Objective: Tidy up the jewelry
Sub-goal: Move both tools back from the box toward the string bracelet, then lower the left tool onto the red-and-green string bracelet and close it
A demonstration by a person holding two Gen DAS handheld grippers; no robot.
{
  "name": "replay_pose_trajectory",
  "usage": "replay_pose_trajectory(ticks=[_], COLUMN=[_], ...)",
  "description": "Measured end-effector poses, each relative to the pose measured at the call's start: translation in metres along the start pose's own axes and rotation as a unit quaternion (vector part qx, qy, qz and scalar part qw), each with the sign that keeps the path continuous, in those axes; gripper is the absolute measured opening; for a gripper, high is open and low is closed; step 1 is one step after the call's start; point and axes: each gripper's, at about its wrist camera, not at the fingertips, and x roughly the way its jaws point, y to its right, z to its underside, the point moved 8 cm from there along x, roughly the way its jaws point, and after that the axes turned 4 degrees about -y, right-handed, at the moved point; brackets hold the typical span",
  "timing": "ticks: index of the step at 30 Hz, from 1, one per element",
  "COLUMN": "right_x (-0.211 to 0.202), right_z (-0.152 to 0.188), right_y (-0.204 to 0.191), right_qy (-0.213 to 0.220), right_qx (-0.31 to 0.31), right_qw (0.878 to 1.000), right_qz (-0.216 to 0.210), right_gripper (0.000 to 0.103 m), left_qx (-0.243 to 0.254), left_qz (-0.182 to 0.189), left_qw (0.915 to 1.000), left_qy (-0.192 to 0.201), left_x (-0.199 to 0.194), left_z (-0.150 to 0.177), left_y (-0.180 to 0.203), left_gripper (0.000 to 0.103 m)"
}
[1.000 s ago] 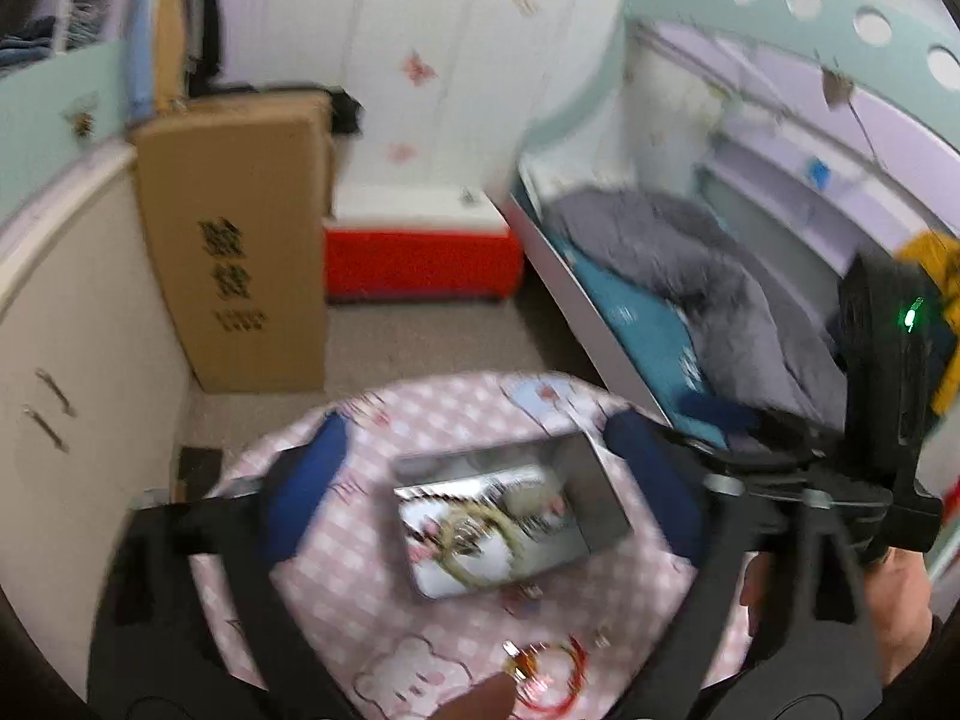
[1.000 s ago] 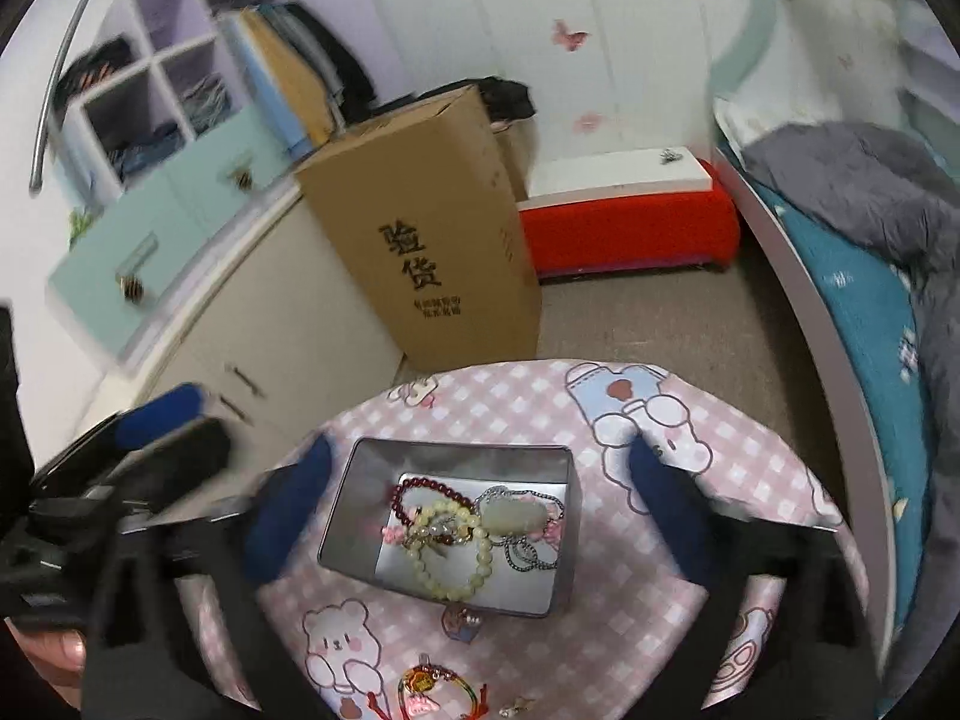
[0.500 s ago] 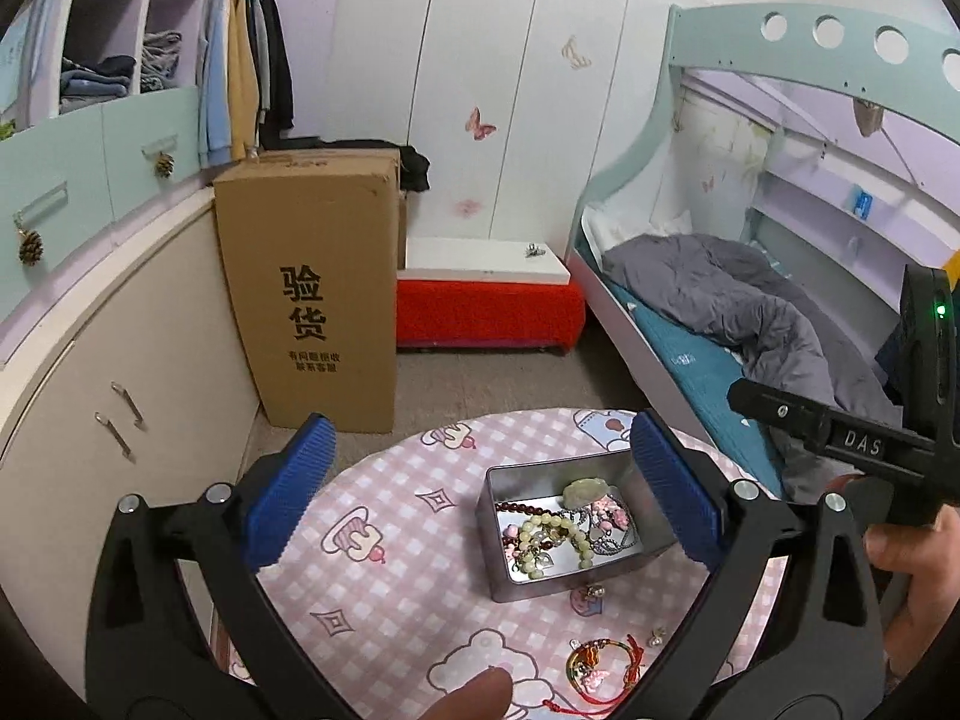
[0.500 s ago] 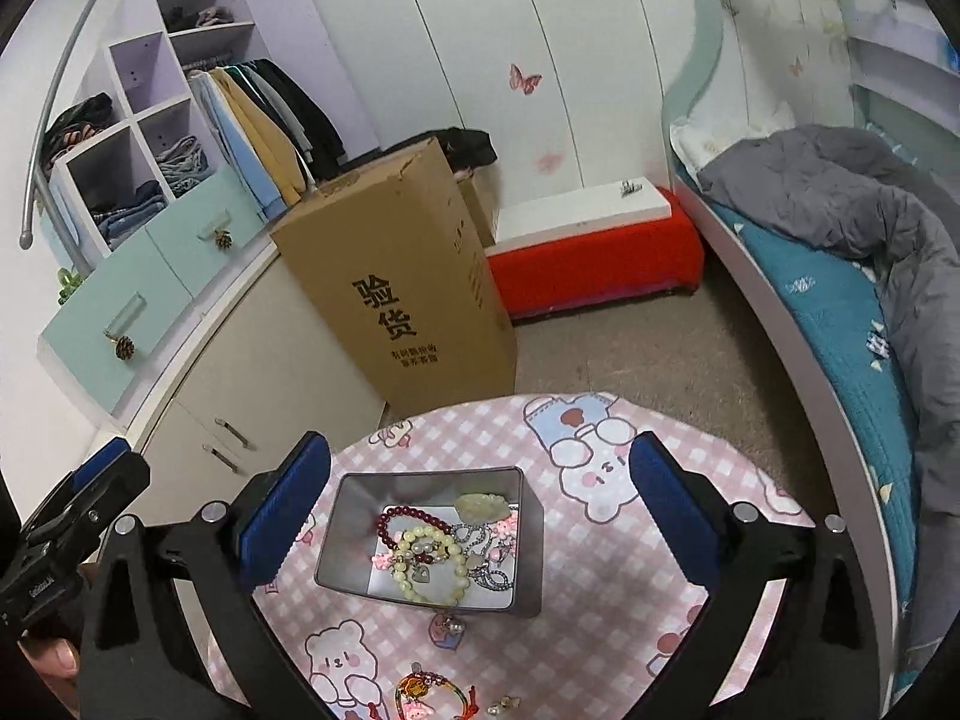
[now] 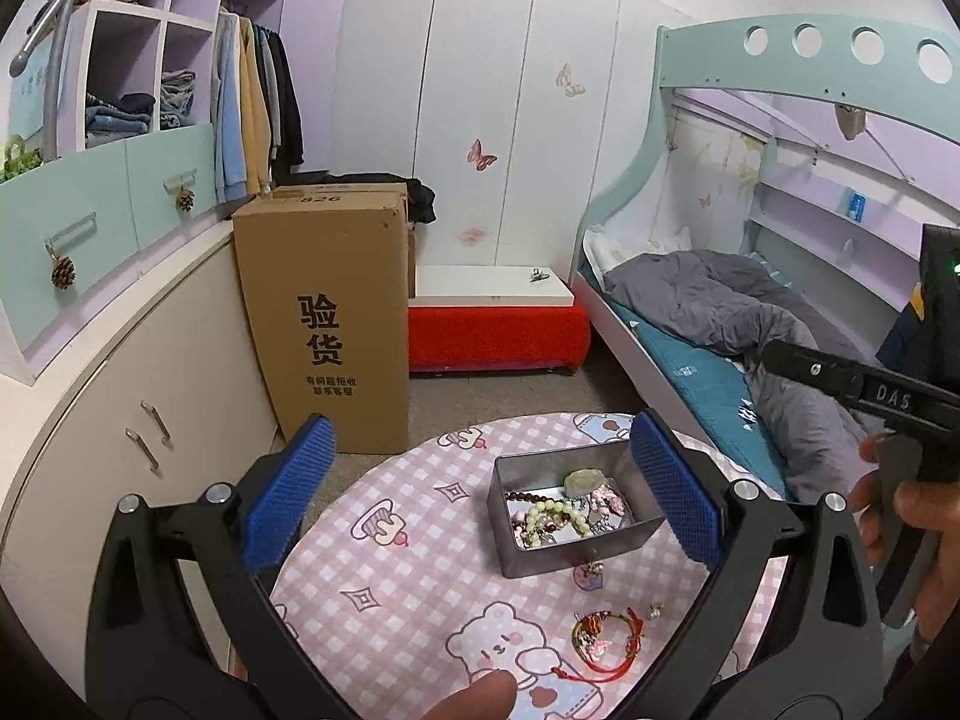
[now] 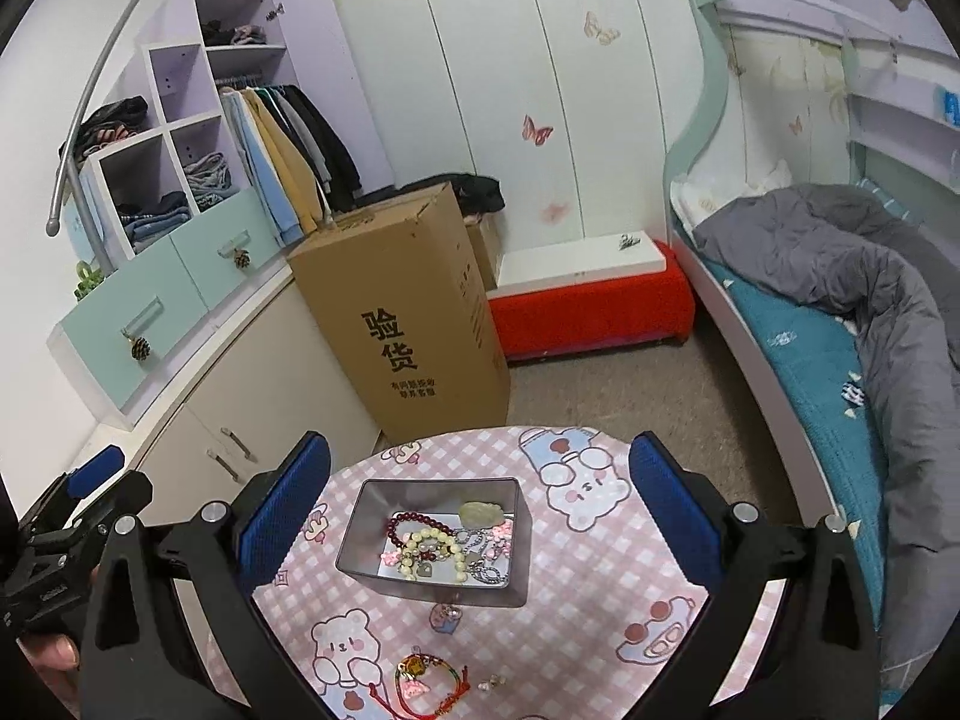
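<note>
A grey metal tin [image 5: 522, 558] [image 6: 360, 564] stands on a round table with a pink checked cloth [image 5: 420, 588] [image 6: 600, 576]. Bead bracelets, chains and a pale green stone lie in the tin. A red string bracelet [image 5: 606, 636] [image 6: 429, 684] and a small charm [image 5: 591, 571] [image 6: 447, 613] lie on the cloth in front of the tin. My left gripper [image 5: 483, 480] is open and empty above the table. My right gripper [image 6: 480, 480] is open and empty above the tin. The right gripper's body shows at the right of the left wrist view.
A tall cardboard box [image 5: 330, 318] [image 6: 408, 324] stands on the floor behind the table. A red bench [image 5: 498, 330] is against the wall. A bed with a grey duvet [image 5: 750, 324] is at the right. Cabinets [image 5: 120, 432] run along the left.
Both grippers have risen and pulled back from the table, so the tin looks smaller and farther. The left view has swung from blurred to steady. Both grippers stay open.
</note>
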Motion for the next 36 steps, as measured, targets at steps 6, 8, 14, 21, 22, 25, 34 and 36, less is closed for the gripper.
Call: replay_pose_trajectory(ticks=[6,8,14,21,22,25,34,36], right_x=[-0.020,-0.025,-0.035,-0.026,-0.023,-0.015,0.022,0.035], right_z=[0.007,0.013,0.038,0.082,0.089,0.110,0.166,0.178], right_y=[-0.002,-0.003,-0.010,-0.007,-0.005,0.002,0.023,0.020], right_qy=[0.018,0.020,0.019,-0.020,-0.027,-0.051,-0.124,-0.145], right_qx=[-0.010,-0.017,-0.037,-0.054,-0.051,-0.047,-0.046,-0.050], right_qw=[1.000,1.000,0.999,0.998,0.998,0.997,0.990,0.987], right_qz=[0.013,0.018,0.025,0.029,0.028,0.029,0.047,0.039], right_gripper=[0.096,0.096,0.096,0.096,0.096,0.096,0.092,0.078], left_qx=[0.018,0.023,0.032,0.047,0.048,0.049,0.052,0.052], left_qz=[-0.005,-0.004,0.009,0.019,0.020,0.024,0.026,0.024], left_qw=[0.9998,0.9997,0.9992,0.9959,0.9951,0.9924,0.9845,0.9841], left_qy=[0.007,0.003,-0.022,-0.076,-0.084,-0.111,-0.166,-0.168], left_x=[-0.011,-0.012,-0.004,0.016,0.020,0.034,0.066,0.069], left_z=[0.007,0.013,0.041,0.094,0.101,0.123,0.163,0.164], left_y=[0.004,0.006,0.011,0.020,0.021,0.024,0.032,0.032], left_gripper=[0.097,0.097,0.097,0.097,0.097,0.097,0.096,0.096])
